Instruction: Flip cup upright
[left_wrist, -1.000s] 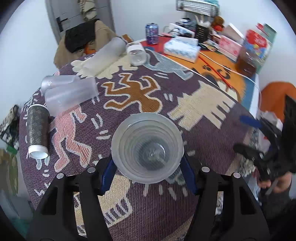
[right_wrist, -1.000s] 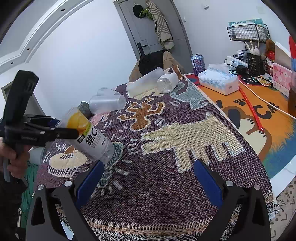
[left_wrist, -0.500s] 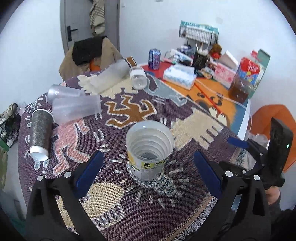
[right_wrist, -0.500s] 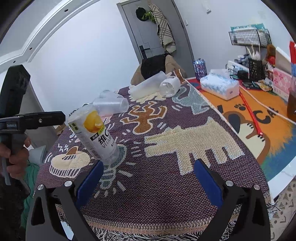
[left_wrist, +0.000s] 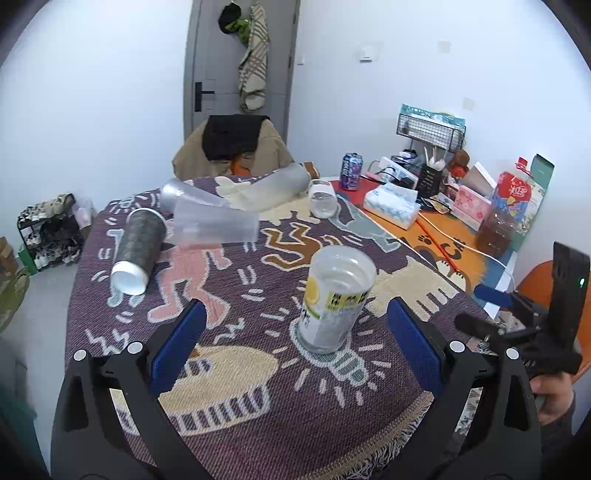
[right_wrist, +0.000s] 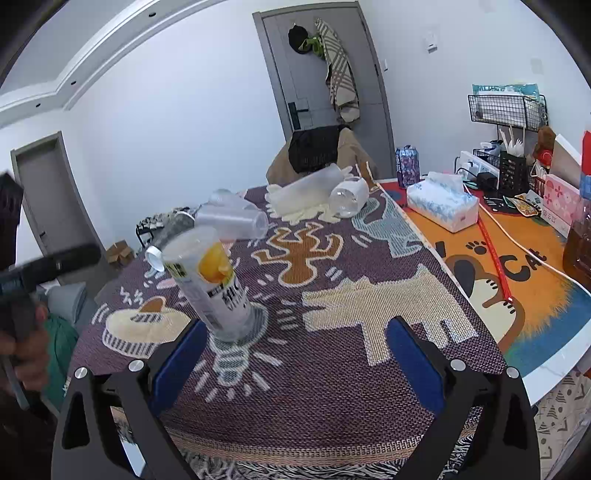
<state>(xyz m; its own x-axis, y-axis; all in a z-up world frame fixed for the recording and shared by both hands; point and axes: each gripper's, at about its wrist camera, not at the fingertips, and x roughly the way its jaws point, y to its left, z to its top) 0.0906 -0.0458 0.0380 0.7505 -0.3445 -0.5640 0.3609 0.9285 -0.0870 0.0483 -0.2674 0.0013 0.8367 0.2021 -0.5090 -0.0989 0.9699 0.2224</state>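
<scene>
A clear plastic cup (left_wrist: 334, 299) with a yellow lemon label stands upright, mouth up, on the patterned cloth (left_wrist: 258, 373). It also shows in the right wrist view (right_wrist: 208, 284). My left gripper (left_wrist: 295, 347) is open and empty, pulled back from the cup, which stands apart between and beyond its blue pads. My right gripper (right_wrist: 291, 354) is open and empty, with the cup just beyond its left pad (right_wrist: 181, 358). The right gripper's body shows at the left wrist view's right edge (left_wrist: 532, 325).
Several cups lie on their sides at the back: a dark cup (left_wrist: 138, 249), two frosted tumblers (left_wrist: 214, 223), a tall frosted bottle (left_wrist: 273, 184) and a small clear cup (left_wrist: 323, 203). A tissue box (left_wrist: 391, 205), a can (left_wrist: 351, 171) and clutter fill the orange mat to the right.
My left gripper held the cup one second ago, set it upright, opened, and has drawn back and up. The cup now stands free. My right gripper has barely moved.
</scene>
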